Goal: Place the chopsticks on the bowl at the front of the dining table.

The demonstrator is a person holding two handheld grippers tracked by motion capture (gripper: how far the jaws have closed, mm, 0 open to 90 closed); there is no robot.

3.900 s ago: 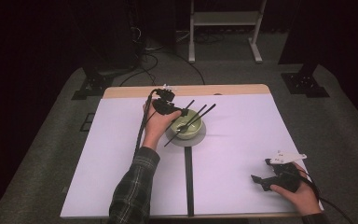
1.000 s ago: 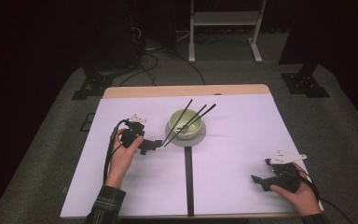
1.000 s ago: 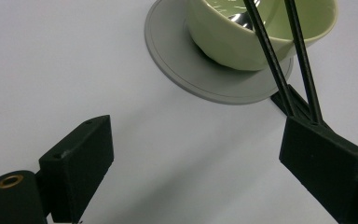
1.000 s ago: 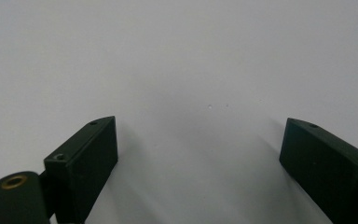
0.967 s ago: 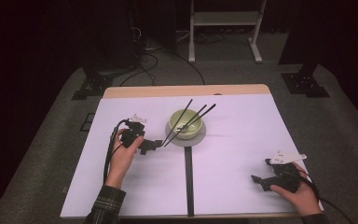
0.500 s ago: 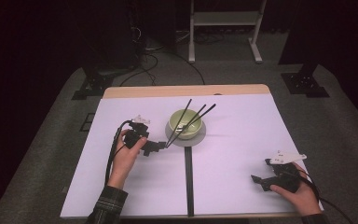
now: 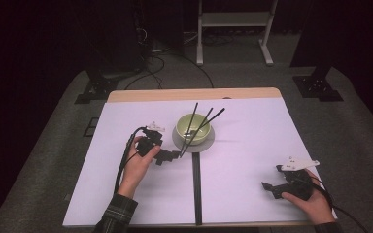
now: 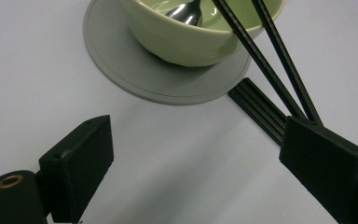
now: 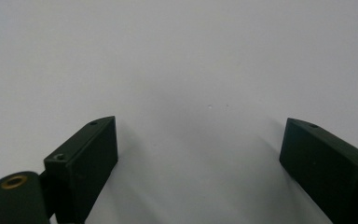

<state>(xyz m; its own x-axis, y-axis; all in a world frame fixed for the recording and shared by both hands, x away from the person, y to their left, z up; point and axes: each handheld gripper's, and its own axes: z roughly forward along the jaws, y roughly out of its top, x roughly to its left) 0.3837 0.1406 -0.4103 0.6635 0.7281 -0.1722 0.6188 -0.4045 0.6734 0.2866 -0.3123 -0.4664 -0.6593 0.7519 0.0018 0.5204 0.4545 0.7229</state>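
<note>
Fingers of the left gripper (image 7: 171,156) gape wide from above, at seven o'clock of the bowl (image 7: 194,128) holding the chopsticks (image 7: 199,124). Its own view has the chopsticks (image 8: 270,56) ending at one o'clock. Right gripper (image 9: 198,158) spread over bare table (image 9: 177,56).

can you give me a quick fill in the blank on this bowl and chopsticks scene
1. The green bowl stands on a round ______ coaster.
2. Black chopsticks lean across the bowl's ______.
3. The jaws of the left gripper are ______, with the chopstick ends beside one of them.
4. A black ______ runs down the middle of the white table.

Missing words: grey; rim; open; stripe
</note>
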